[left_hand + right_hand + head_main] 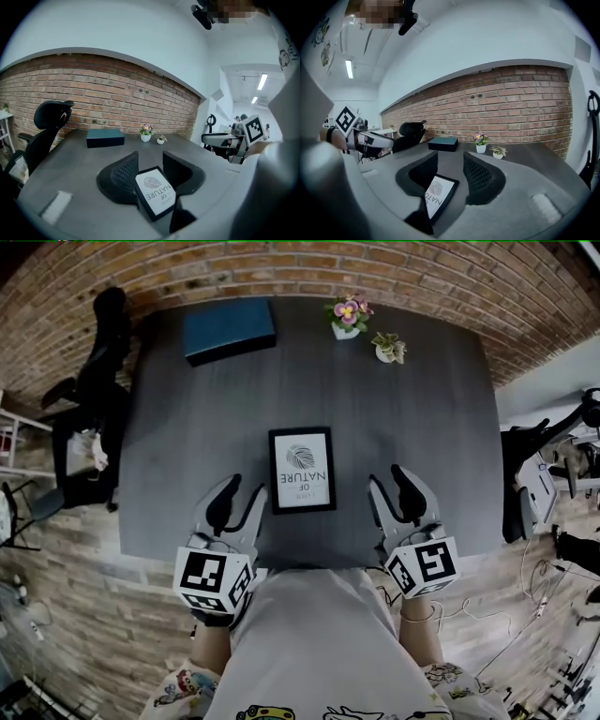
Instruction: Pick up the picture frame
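Facing dark grey table [187, 446] under brick wall [375, 268]; office chair [98, 362] at left. Picture frame [302, 470] lies flat near your edge: black border, white print, possibly leaf motif. Your left gripper [244, 488] and right gripper [386, 476] flank it, jaws wide, holding nothing.

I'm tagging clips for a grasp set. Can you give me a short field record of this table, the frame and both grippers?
target: picture frame, flat on the dark table, print facing up
left gripper: open, at the frame's left, holding nothing
right gripper: open, at the frame's right, holding nothing
far side: blue box, flowering pot plant, leafy pot plant
task state: frame not yet picked up
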Motion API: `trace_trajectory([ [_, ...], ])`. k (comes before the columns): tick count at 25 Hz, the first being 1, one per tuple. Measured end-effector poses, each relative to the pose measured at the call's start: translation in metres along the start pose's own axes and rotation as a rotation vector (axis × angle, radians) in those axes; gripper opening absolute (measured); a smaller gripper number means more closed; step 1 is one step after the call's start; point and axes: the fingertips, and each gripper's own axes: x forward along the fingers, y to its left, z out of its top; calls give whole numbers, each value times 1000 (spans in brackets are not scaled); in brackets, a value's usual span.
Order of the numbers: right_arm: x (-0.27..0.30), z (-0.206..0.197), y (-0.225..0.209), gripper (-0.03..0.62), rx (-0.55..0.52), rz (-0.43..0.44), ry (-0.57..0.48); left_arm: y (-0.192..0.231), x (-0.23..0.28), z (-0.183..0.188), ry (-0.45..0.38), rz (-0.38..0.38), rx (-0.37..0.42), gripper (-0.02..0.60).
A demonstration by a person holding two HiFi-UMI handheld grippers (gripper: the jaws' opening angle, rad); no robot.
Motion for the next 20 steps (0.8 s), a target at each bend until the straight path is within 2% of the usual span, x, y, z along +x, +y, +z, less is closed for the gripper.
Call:
trace_trajectory([
  [10,32,12,-26,166,-1,103,9,1,39,15,21,57,-4,164],
  [20,43,9,-29,166,27,123,19,3,40,12,44,71,-4,161],
])
